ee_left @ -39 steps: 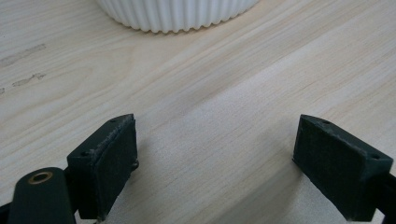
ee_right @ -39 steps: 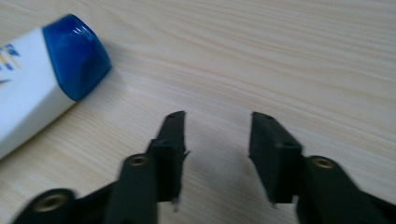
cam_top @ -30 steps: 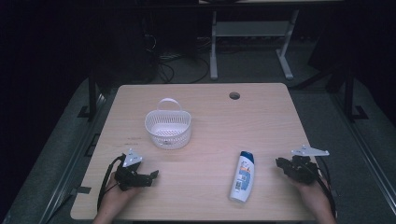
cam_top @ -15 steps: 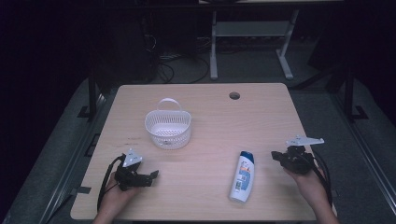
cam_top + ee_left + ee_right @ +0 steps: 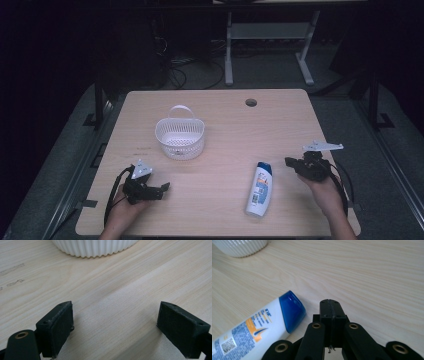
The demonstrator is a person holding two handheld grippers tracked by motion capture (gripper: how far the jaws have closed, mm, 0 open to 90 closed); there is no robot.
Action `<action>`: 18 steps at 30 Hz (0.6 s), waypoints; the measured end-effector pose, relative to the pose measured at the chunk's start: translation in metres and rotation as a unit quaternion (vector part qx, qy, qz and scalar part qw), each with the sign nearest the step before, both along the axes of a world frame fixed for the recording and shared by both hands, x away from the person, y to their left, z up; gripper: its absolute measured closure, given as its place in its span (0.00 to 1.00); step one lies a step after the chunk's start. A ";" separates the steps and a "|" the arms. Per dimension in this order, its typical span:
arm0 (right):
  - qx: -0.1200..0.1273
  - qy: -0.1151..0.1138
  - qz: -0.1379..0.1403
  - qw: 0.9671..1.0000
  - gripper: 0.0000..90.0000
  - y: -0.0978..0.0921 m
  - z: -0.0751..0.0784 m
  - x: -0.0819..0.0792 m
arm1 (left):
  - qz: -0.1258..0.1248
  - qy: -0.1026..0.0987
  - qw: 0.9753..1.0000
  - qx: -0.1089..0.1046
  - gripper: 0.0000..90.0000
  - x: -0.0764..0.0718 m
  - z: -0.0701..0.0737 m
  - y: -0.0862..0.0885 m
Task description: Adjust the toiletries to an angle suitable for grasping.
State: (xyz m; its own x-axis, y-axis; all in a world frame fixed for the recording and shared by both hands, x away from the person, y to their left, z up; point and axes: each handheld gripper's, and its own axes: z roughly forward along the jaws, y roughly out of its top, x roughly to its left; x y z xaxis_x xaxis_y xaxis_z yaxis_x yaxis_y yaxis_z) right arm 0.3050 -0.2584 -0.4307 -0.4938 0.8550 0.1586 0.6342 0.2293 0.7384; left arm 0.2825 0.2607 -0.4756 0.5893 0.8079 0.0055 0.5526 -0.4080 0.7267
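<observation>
White plastic shampoo bottle with blue cap (image 5: 259,189) is found lying flat on the table (image 5: 220,125), well in front of the white ribbed basket (image 5: 180,138). Right claw (image 5: 331,308), pressed shut and empty, is held just beside the cap, judged ready for approach. Left claw (image 5: 115,325) is spread wide, empty.

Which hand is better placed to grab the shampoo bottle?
The right. The right gripper sits just beside the bottle, near its blue cap, though its jaws are shut. The left gripper is open but farther off, nearer the white basket.
</observation>
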 end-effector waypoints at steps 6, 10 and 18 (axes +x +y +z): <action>0.001 0.001 0.010 1.000 0.99 0.010 -0.004 0.001 | 0.000 0.000 1.000 0.000 0.15 0.000 0.000 0.000; -0.002 -0.001 0.018 1.000 0.99 0.016 -0.006 0.002 | 0.000 0.000 1.000 0.000 0.15 0.000 0.000 0.000; -0.001 0.010 0.029 1.000 0.99 0.024 -0.012 0.004 | 0.000 0.000 1.000 0.000 0.15 0.000 0.000 0.000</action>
State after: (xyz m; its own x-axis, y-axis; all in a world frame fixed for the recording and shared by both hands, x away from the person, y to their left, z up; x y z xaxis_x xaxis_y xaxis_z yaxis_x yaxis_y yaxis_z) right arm 0.3087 -0.2345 -0.4422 -0.5398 0.8250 0.1674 0.6342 0.2678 0.7253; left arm 0.2825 0.2607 -0.4756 0.5890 0.8081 0.0052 0.5528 -0.4077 0.7268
